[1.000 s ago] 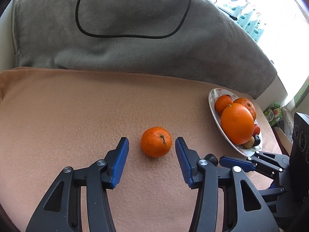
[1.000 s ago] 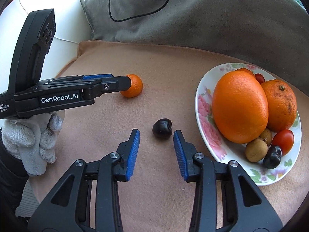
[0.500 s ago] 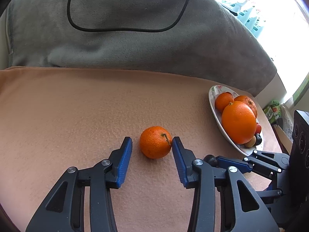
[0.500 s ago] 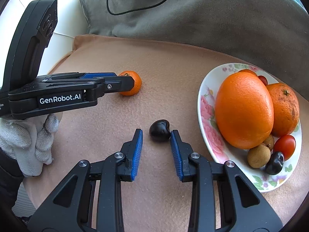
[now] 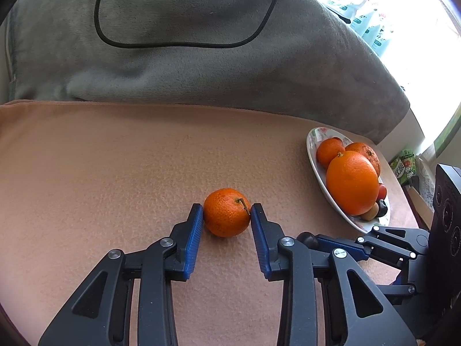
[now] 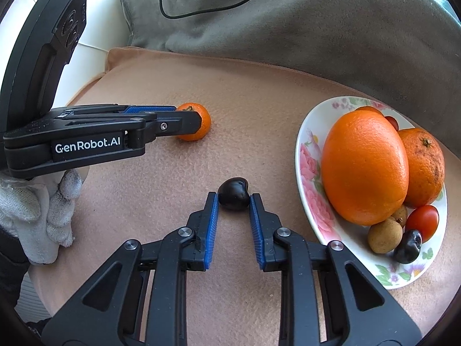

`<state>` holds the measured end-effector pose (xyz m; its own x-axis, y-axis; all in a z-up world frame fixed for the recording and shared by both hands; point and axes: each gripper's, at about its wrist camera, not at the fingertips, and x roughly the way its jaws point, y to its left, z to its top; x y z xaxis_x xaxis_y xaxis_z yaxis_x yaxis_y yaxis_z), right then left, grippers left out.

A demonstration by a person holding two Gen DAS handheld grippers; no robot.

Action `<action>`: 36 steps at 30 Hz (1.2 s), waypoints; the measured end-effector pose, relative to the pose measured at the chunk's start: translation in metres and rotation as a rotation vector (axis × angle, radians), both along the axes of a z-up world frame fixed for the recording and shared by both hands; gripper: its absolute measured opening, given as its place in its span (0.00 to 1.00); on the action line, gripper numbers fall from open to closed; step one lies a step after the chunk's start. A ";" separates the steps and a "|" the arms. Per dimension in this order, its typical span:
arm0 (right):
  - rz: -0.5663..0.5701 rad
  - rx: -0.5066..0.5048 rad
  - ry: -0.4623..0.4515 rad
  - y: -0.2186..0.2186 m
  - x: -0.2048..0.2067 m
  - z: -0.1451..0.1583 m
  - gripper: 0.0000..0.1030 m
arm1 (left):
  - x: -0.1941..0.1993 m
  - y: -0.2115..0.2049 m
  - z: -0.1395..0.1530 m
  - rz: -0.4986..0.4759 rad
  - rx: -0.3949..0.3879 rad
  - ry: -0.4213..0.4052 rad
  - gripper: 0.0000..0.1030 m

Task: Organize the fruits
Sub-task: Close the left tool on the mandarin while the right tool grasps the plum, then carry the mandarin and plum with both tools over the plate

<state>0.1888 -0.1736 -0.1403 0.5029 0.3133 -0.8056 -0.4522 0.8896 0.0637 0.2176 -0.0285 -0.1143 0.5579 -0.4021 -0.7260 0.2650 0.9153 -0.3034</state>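
Mandarin [image 5: 226, 212] sits between left claw [image 5: 226, 219] pads, closing onto it; right claw [image 6: 233, 201] clamps dark cherry [image 6: 233, 197].

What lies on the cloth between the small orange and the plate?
In the right wrist view, only the dark cherry, clamped in the right gripper, lies between the small orange and the plate; otherwise bare cloth.
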 end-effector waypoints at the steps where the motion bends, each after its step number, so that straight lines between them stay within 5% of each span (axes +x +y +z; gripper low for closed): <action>1: 0.000 0.004 -0.001 0.000 0.000 0.000 0.22 | 0.000 0.000 0.000 0.000 -0.002 0.000 0.31; 21: 0.005 0.079 -0.068 -0.015 -0.034 0.033 0.22 | -0.023 -0.003 0.022 0.009 -0.011 -0.062 0.31; 36: -0.073 0.133 -0.127 -0.068 -0.049 0.061 0.22 | -0.034 -0.041 0.051 -0.061 -0.034 -0.126 0.31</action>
